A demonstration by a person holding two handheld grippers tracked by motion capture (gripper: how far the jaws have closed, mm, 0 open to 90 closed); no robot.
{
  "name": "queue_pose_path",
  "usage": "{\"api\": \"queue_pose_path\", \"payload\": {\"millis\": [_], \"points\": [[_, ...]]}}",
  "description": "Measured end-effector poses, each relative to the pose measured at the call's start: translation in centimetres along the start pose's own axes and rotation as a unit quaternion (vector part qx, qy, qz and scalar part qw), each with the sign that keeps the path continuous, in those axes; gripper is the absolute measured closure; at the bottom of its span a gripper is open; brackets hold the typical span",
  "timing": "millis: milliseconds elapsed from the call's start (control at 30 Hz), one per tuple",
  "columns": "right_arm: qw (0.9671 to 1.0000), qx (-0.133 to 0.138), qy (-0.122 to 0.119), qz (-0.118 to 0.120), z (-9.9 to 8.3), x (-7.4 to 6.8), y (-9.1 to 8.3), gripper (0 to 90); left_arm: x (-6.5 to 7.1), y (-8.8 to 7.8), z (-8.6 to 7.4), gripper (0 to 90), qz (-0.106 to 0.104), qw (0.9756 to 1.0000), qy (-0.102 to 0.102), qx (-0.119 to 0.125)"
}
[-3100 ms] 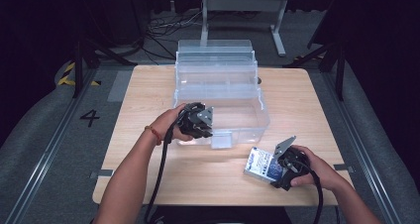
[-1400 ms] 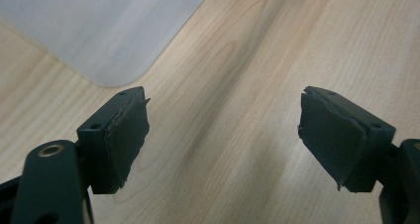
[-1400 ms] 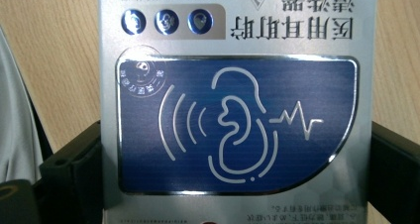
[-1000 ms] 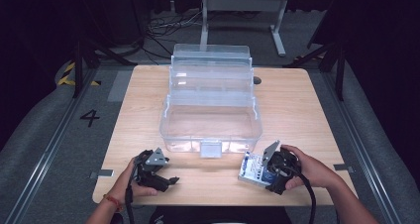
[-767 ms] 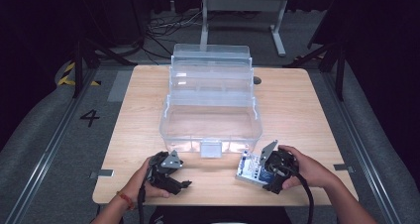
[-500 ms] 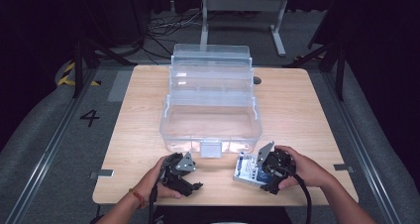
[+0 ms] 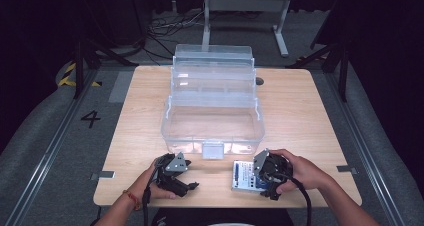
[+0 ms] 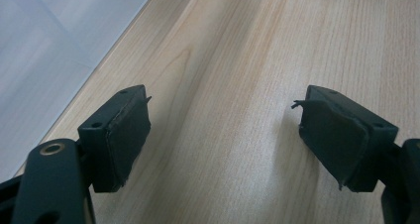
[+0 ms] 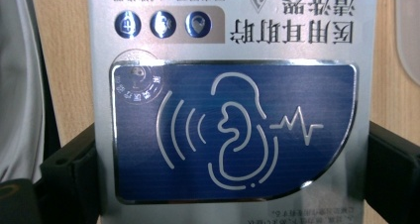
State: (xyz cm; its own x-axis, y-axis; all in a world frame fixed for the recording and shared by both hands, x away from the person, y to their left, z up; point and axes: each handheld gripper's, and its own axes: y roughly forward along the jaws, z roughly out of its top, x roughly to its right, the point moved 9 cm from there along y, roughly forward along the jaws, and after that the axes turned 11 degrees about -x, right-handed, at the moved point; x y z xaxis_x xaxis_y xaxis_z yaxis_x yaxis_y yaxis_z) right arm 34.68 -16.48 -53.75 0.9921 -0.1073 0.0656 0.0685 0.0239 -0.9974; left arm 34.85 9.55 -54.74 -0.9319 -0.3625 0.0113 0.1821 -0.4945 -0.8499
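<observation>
The light wooden table (image 7: 310,111) carries a clear plastic storage box (image 7: 212,113) with stepped open tiers, sitting at the centre and reaching toward twelve o'clock. A silver and blue carton (image 7: 245,175) lies flat near the six o'clock edge, just toward five o'clock of the box's front latch.

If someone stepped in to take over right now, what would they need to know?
Left gripper: open, holding nothing, low over the bare wood at the near edge of the table.
Right gripper: shut on the silver-and-blue box, jaws on its two long sides; the box lies on or just above the table in front of the clear bin.
Done: the box is gripped.
Left: the bin looks to hold nothing, so the box probably goes in there next, though that is a guess; the bin's front clasp faces the person.
</observation>
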Motion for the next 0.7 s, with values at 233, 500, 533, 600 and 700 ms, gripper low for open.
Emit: {"api": "queue_pose_path", "payload": {"millis": [233, 500, 533, 600, 700], "points": [[0.9998, 0.016, -0.005, -0.009, 0.3, -0.1, -0.5, 5.1, -0.4, -0.3, -0.4, 19.9, 0.005, 0.9999, -0.008, -0.002], [0.9995, 0.028, -0.012, 0.006, 0.0, -0.6, -1.3, 5.1, -1.6, -1.0, -1.5, 19.2, 0.019, 0.9992, -0.035, 0.004], [0.9995, 0.03, -0.01, 0.004, 0.0, -0.6, -1.4, 5.1, -1.7, -1.0, -1.6, 19.3, 0.02, 0.9993, -0.033, 0.005], [0.9994, 0.032, -0.013, 0.004, -0.1, -0.7, -1.6, 5.1, -1.7, -1.0, -1.6, 19.3, 0.02, 0.9992, -0.033, 0.005], [0.9992, 0.038, -0.015, 0.001, -0.3, -0.9, -2.0, 5.1, -1.7, -1.0, -1.6, 18.9, 0.019, 0.9993, -0.032, 0.004]]}}
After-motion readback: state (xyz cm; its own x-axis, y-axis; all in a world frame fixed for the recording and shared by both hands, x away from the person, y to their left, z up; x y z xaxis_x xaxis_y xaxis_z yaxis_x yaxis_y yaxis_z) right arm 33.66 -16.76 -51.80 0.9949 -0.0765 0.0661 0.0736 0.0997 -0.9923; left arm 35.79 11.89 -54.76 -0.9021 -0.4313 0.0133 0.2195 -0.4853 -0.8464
